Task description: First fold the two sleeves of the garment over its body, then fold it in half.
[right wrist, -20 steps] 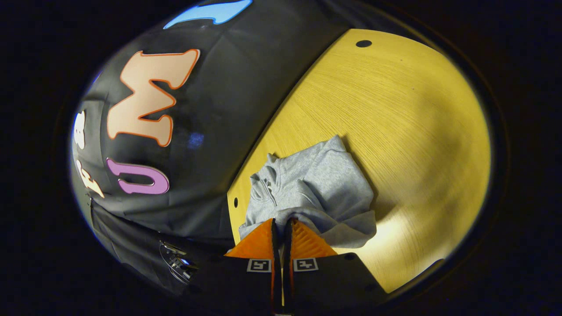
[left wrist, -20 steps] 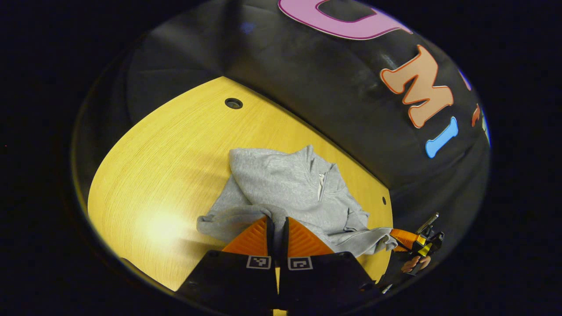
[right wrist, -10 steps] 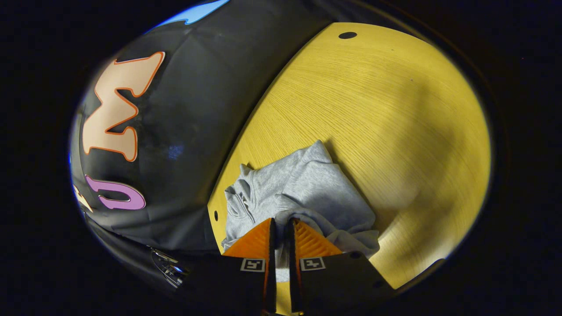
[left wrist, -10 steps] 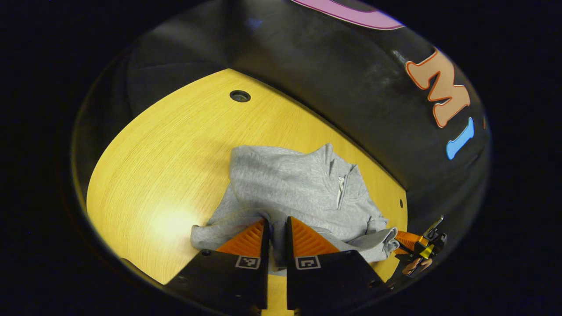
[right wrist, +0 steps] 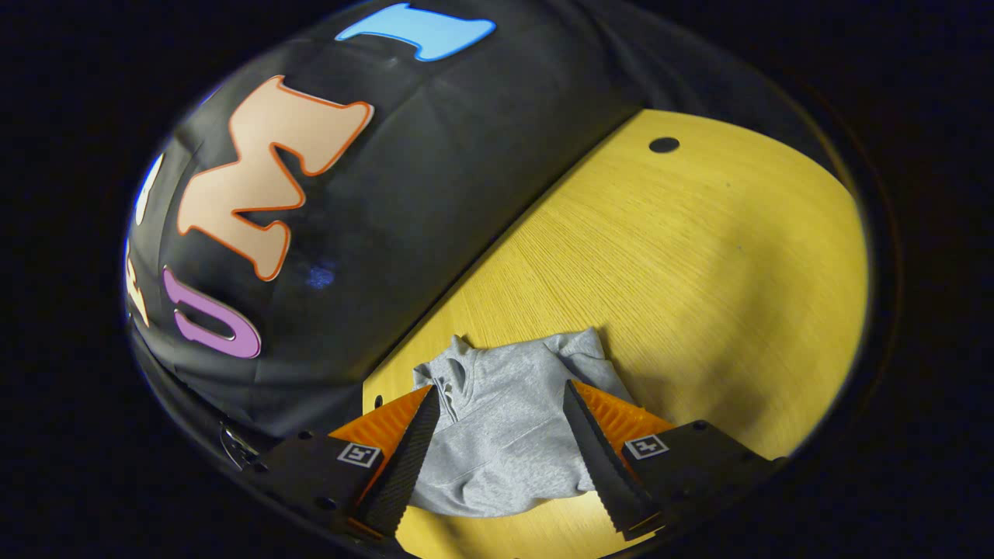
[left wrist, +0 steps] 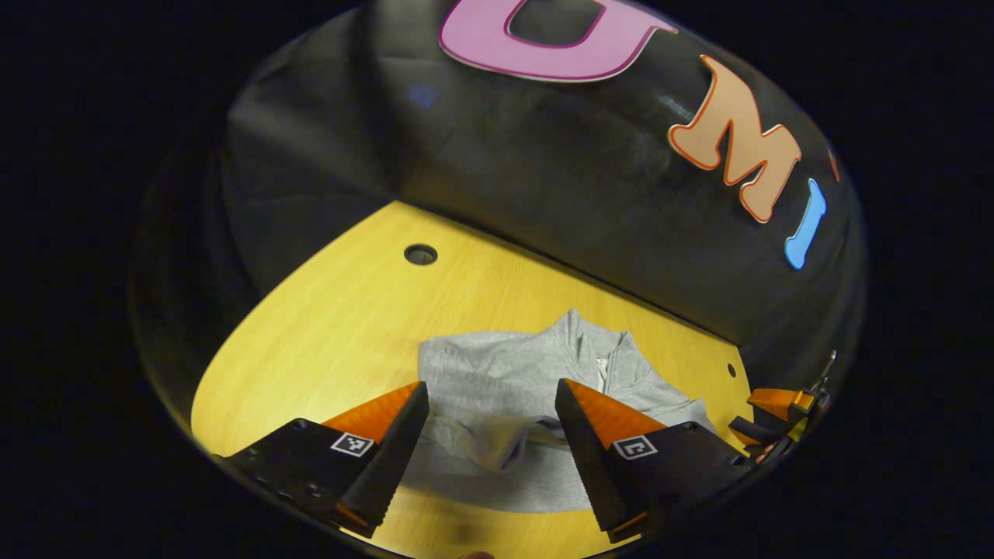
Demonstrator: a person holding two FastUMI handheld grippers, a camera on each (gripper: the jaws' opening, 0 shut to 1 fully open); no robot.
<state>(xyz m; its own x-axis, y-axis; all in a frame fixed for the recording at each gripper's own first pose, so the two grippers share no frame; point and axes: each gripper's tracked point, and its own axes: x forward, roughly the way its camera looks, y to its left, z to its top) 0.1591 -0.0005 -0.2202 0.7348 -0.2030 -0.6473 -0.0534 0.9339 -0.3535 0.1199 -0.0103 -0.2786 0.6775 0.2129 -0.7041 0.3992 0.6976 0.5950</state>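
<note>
A grey zip-neck sweatshirt (left wrist: 512, 380) lies folded in a compact bundle on the yellow wooden table (left wrist: 342, 326), collar toward the black cloth wall. My left gripper (left wrist: 491, 419) hovers just above its near part, jaws spread wide, holding nothing. In the right gripper view the same sweatshirt (right wrist: 505, 411) rests flat between the spread fingers of my right gripper (right wrist: 499, 423), which is open and grips no cloth. The other gripper (left wrist: 776, 407) shows at the far right of the left gripper view, beside the garment's edge.
The table has a round cable hole (left wrist: 420, 254) far left and a smaller hole (left wrist: 731, 370) near the wall. Bare wood (right wrist: 699, 272) stretches to the right of the garment in the right gripper view. The black cloth wall (left wrist: 543, 171) bounds the table's far edge.
Both grippers were shut on the garment's cloth a second ago. They have since opened wide, let the cloth drop onto the body, and lifted back a little.
</note>
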